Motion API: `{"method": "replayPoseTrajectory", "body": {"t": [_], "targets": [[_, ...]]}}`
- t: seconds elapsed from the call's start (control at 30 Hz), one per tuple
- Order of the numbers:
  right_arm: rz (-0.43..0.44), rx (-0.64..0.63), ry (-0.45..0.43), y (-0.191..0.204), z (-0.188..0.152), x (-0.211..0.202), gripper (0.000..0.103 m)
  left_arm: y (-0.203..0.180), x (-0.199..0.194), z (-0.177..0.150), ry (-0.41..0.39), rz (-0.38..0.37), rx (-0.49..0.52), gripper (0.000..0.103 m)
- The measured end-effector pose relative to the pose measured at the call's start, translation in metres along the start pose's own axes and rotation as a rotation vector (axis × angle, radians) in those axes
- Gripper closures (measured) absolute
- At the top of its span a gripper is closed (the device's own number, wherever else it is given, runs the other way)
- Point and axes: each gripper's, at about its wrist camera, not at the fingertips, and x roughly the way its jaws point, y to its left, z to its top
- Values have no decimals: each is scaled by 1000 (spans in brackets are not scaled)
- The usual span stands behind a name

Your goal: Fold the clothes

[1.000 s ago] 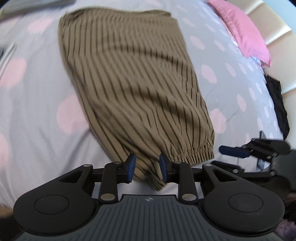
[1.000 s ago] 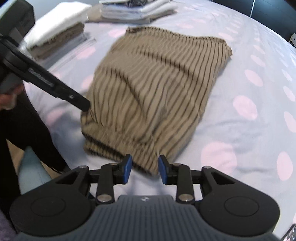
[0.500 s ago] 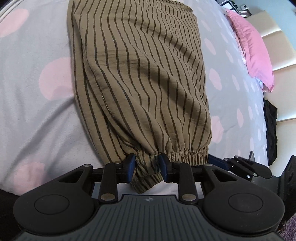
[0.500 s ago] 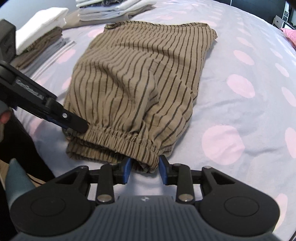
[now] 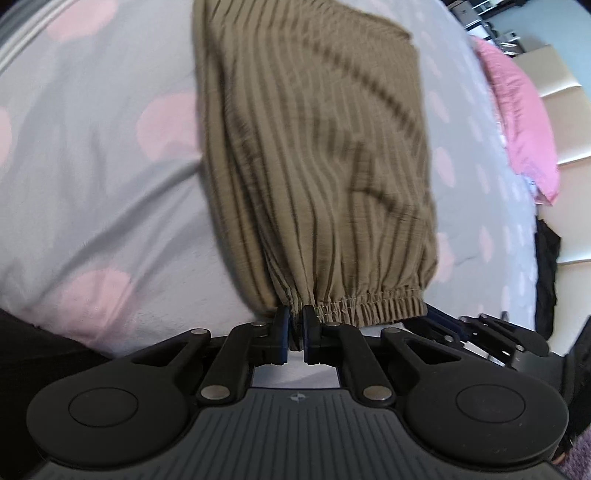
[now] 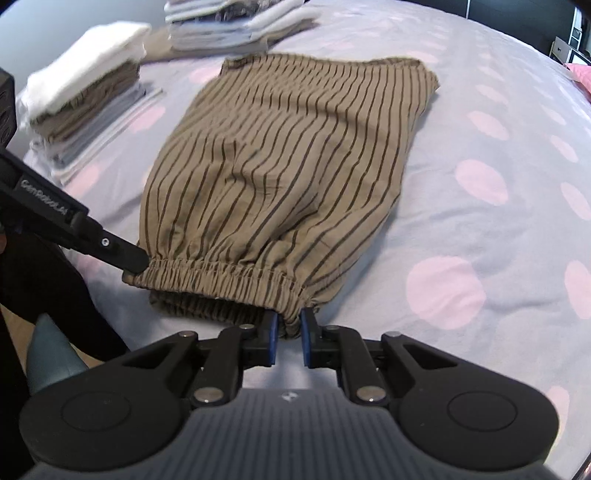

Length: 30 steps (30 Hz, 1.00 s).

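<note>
An olive-brown shorts-like garment with dark stripes (image 5: 314,147) lies flat on a grey bedsheet with pink dots (image 5: 92,184). Its elastic waistband (image 6: 221,273) faces me at the near edge. My left gripper (image 5: 295,328) is closing, and its blue pads pinch the waistband's left corner. In the right wrist view that left gripper (image 6: 136,264) meets the same corner. My right gripper (image 6: 288,330) is also closing, with the bunched right corner of the waistband squeezed between its pads. The waistband runs taut between the two grippers.
Two stacks of folded clothes sit at the far left of the bed, one white-topped (image 6: 85,99) and one further back (image 6: 236,22). A pink pillow (image 5: 517,122) and a dark garment (image 5: 546,266) lie at the right edge. The bed's near edge is just below the grippers.
Both grippers have narrowed from apart to pinching the waistband corners. The left one sank and rolled onto its corner. The waistband edge has lifted and straightened between them.
</note>
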Motion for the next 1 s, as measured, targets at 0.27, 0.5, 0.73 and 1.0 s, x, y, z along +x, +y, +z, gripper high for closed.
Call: {"method": "replayPoseTrajectory", "body": {"t": [0.27,0.5,0.73,1.0], "targets": [[-28,-4,53,-2,-7,14,89,-1,11,1,13,-7,18,94],[-27,-87,31,-1,-3,-16,87,-27,-17,-7,6,45,187,78],[37,-368,-40,17,1,-34,68,-71,-19,-23,-7,123,560,66],[64,-677,-65,41,-14,-22,55,-103,2,-61,-48,251,1006,61]]}}
